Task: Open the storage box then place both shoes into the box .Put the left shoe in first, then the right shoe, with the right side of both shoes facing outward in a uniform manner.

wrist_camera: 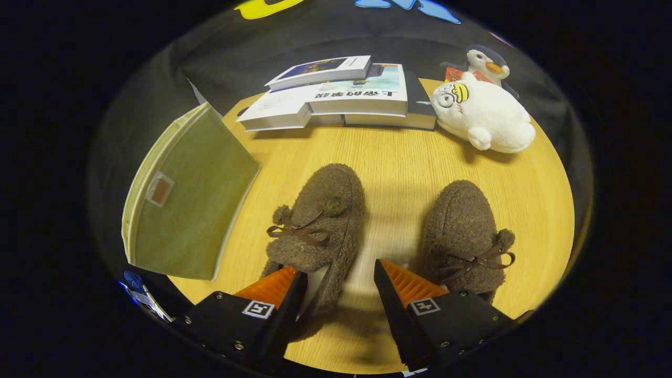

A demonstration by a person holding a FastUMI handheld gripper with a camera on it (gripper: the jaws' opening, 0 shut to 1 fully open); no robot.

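From the gripper view, the gripper (336, 275) is open, with its two fingers spread wide apart. It holds nothing. One finger sits over the heel opening of the left shoe (317, 226), and the other finger (391, 286) is in the gap between the two shoes. I cannot tell if a finger touches the shoe.

Both shoes are brown and fuzzy, each with a little bow and pom-poms. They stand side by side in the middle of the tabletop (399, 163), toes pointing to the far edge. The right shoe (464, 236) is a bit apart from the left one.

The storage box (184, 205) is green cloth and sits at the left edge of the tabletop, beside the left shoe.

Along the far edge lie some books (346, 94) in a pile. Next to them, at the far right corner, rests a white plush seal (483, 113), and a small penguin toy (485, 60) is just behind it.
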